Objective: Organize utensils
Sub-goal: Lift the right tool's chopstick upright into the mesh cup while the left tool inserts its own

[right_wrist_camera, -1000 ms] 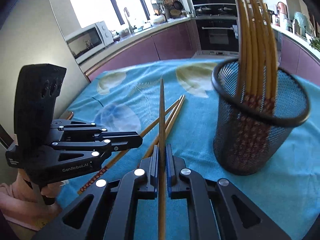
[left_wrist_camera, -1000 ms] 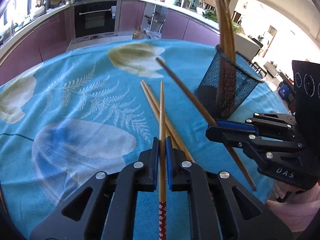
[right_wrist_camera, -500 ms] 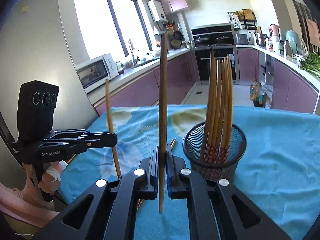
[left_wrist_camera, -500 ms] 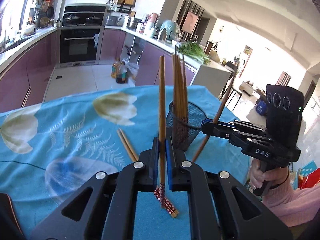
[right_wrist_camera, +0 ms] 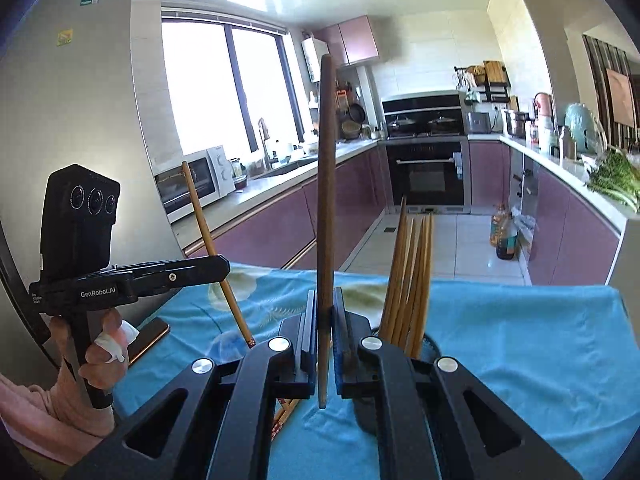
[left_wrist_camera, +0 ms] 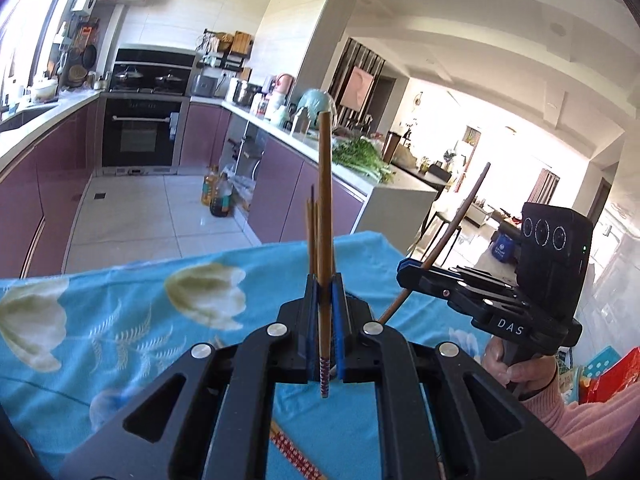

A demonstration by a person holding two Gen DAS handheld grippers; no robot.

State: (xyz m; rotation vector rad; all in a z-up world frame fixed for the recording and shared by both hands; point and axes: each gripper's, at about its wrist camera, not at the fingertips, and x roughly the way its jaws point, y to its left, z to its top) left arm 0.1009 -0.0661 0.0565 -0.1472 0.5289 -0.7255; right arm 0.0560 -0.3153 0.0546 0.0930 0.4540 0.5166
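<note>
My left gripper (left_wrist_camera: 325, 285) is shut on a wooden chopstick (left_wrist_camera: 324, 200) that stands upright, its patterned end hanging below the jaws. My right gripper (right_wrist_camera: 325, 300) is shut on a darker chopstick (right_wrist_camera: 326, 184), also upright. Each gripper shows in the other view: the right gripper (left_wrist_camera: 412, 274) with its slanted chopstick (left_wrist_camera: 456, 228), the left gripper (right_wrist_camera: 222, 268) with its chopstick (right_wrist_camera: 202, 220). A black mesh holder (right_wrist_camera: 431, 345), mostly hidden behind my right fingers, holds several chopsticks (right_wrist_camera: 412, 272). Both grippers hang above the table, apart from the holder.
A blue flowered cloth (left_wrist_camera: 120, 312) covers the table. Loose chopsticks (left_wrist_camera: 296, 456) lie on it below my left gripper, seen again as loose chopsticks (right_wrist_camera: 285, 416). A phone (right_wrist_camera: 148, 336) rests at the table's left edge. Kitchen counters and an oven stand beyond.
Both grippers have risen from the table with their chopsticks and tipped upward. The chopsticks, flat on the cloth before, now stand upright. The holder has dropped low in both views.
</note>
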